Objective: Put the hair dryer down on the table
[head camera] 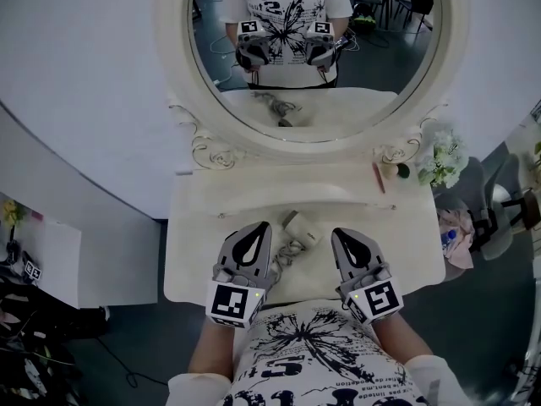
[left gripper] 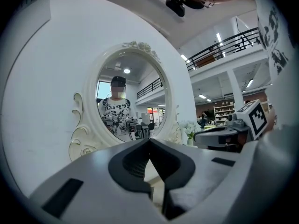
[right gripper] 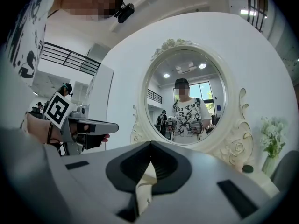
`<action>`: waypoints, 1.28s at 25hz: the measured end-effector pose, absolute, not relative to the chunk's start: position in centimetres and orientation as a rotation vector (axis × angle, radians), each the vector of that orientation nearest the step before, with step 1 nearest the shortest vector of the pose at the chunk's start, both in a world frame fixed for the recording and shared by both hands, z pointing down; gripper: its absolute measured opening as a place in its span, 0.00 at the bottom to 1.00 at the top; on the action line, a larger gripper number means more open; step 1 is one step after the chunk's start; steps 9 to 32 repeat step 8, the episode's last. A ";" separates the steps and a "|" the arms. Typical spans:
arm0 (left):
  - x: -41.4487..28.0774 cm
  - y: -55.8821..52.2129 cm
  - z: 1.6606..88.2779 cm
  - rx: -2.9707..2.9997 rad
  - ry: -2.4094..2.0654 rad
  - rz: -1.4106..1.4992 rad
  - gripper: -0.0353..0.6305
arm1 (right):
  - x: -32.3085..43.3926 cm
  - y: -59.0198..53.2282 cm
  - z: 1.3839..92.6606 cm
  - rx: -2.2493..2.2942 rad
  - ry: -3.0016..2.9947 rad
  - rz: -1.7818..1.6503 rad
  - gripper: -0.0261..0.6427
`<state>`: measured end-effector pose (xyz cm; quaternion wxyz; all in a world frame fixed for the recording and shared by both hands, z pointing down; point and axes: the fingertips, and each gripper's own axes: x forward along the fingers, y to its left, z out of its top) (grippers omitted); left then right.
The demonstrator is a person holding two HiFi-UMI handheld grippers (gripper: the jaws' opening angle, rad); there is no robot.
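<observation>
The white hair dryer [head camera: 302, 227] lies on the cream dressing table [head camera: 194, 252], its coiled cord [head camera: 286, 254] trailing toward the front edge. Neither gripper touches it. My left gripper [head camera: 260, 225] hovers just left of the dryer, over the cord, with its jaws shut and empty. My right gripper [head camera: 338, 232] hovers just right of the dryer, also shut with nothing in it. In the left gripper view my left gripper [left gripper: 149, 140] has its tips together and points at the mirror. The right gripper view shows my right gripper [right gripper: 150, 143] closed the same way. The dryer is hidden in both gripper views.
An oval mirror [head camera: 317, 57] in an ornate frame stands at the back of the table. White flowers [head camera: 441, 161], a thin reddish stick [head camera: 379, 178] and a small dark object [head camera: 404, 171] sit at the back right. A chair [head camera: 499, 210] stands to the right.
</observation>
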<state>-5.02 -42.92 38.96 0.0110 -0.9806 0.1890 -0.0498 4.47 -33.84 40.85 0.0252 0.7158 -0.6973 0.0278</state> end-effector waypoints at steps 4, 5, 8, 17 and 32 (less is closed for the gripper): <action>-5.3 -42.8 39.0 -3.065 0.586 -0.159 0.09 | 4.4 -33.7 41.1 2.219 -2.143 0.099 0.07; -5.3 -42.7 39.0 -3.065 0.580 -0.162 0.09 | 4.4 -33.6 41.2 2.220 -2.137 0.101 0.07; -5.4 -42.5 39.1 -3.068 0.563 -0.164 0.09 | 4.3 -33.4 41.3 2.225 -2.121 0.102 0.06; -5.4 -42.5 39.1 -3.068 0.563 -0.164 0.09 | 4.3 -33.4 41.3 2.225 -2.121 0.102 0.06; -5.4 -42.5 39.1 -3.068 0.563 -0.164 0.09 | 4.3 -33.4 41.3 2.225 -2.121 0.102 0.06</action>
